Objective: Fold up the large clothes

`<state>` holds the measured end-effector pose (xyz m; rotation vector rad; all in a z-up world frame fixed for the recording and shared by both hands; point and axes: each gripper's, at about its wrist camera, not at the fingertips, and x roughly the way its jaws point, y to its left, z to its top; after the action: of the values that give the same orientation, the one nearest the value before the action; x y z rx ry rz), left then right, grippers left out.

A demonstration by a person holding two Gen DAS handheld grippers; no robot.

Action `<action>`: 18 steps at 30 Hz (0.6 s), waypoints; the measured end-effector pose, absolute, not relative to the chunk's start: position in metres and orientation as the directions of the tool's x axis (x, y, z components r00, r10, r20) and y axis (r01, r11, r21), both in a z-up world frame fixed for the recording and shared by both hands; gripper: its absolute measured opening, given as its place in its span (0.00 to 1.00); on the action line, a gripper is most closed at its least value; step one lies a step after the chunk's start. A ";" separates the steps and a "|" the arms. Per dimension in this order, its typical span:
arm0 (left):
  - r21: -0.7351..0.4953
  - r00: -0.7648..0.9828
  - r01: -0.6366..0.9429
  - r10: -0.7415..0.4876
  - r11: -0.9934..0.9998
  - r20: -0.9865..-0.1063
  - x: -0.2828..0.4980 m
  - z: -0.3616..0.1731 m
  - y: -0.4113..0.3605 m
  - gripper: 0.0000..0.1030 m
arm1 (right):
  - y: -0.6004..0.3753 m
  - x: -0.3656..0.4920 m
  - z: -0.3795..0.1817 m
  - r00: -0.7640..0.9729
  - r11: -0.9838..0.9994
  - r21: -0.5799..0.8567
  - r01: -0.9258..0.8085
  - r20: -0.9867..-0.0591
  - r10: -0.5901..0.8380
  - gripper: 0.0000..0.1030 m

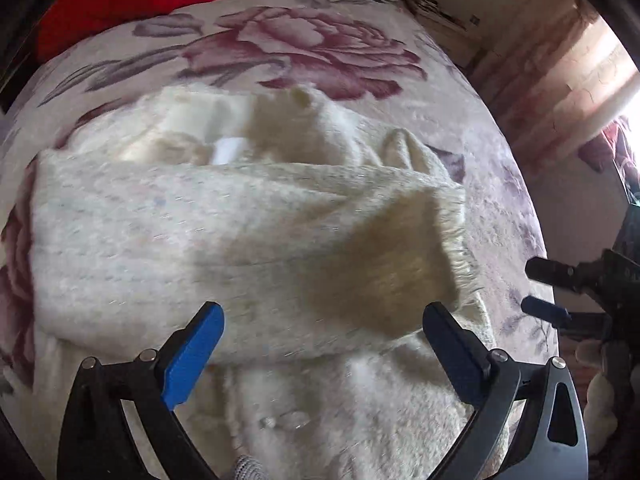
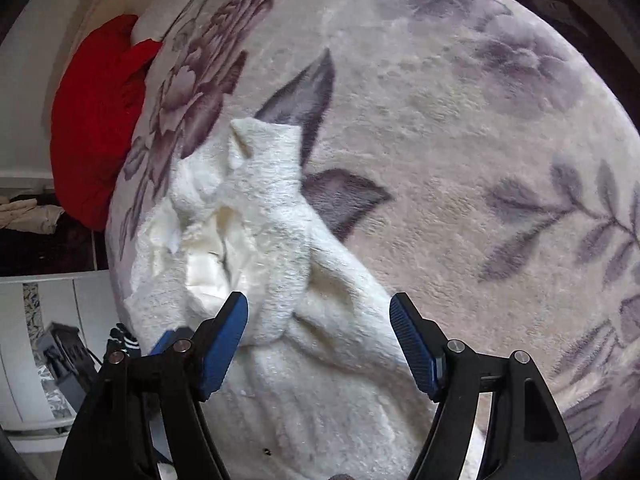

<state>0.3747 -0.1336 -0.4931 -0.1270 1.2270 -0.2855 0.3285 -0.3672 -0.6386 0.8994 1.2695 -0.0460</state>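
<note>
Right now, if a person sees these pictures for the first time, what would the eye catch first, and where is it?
First, the fluffy cream garment, lying crumpled and partly folded in the middle of the floral blanket, whose big purple roses fill the surface around it. Next, the bright red cloth bunched at the blanket's far edge. Both the left gripper and the right gripper hang open above the garment, holding nothing.

The rumpled cream fleece garment [image 2: 280, 272] fills the near part of the floral blanket [image 2: 460, 128]; to its right the blanket lies bare and open for passage. A red cushion [image 2: 96, 120] blocks the far left edge. A wall [image 1: 532, 72] hems the far right side.
</note>
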 end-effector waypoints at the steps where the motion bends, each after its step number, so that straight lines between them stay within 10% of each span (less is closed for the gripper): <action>1: -0.231 0.322 0.101 -0.251 0.968 -0.913 0.379 -0.495 -0.115 0.99 | -0.358 0.342 -0.638 0.343 0.672 0.567 0.477 -0.824 0.451 0.73; 8: -0.073 0.340 -0.233 0.011 0.970 -0.940 0.356 -0.509 0.037 0.99 | -0.268 0.435 -0.658 0.213 0.764 0.563 0.316 -0.826 0.521 0.72; 9: -0.076 0.331 -0.272 0.019 0.959 -0.944 0.354 -0.514 0.054 0.99 | -0.257 0.444 -0.667 0.181 0.773 0.556 0.307 -0.831 0.526 0.62; 10: -0.085 0.324 -0.302 0.018 0.950 -0.946 0.354 -0.518 0.066 0.99 | -0.249 0.449 -0.671 0.169 0.788 0.542 0.293 -0.840 0.515 0.05; 18: -0.291 0.386 -0.444 -0.113 0.847 -0.916 0.351 -0.545 0.113 0.98 | -0.257 0.456 -0.636 0.266 0.889 0.372 0.268 -0.915 0.303 0.08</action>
<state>0.3513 0.1130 -0.5452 -0.5501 1.1703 0.2249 0.4561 -0.2567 -0.6363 0.5132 1.3188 0.0254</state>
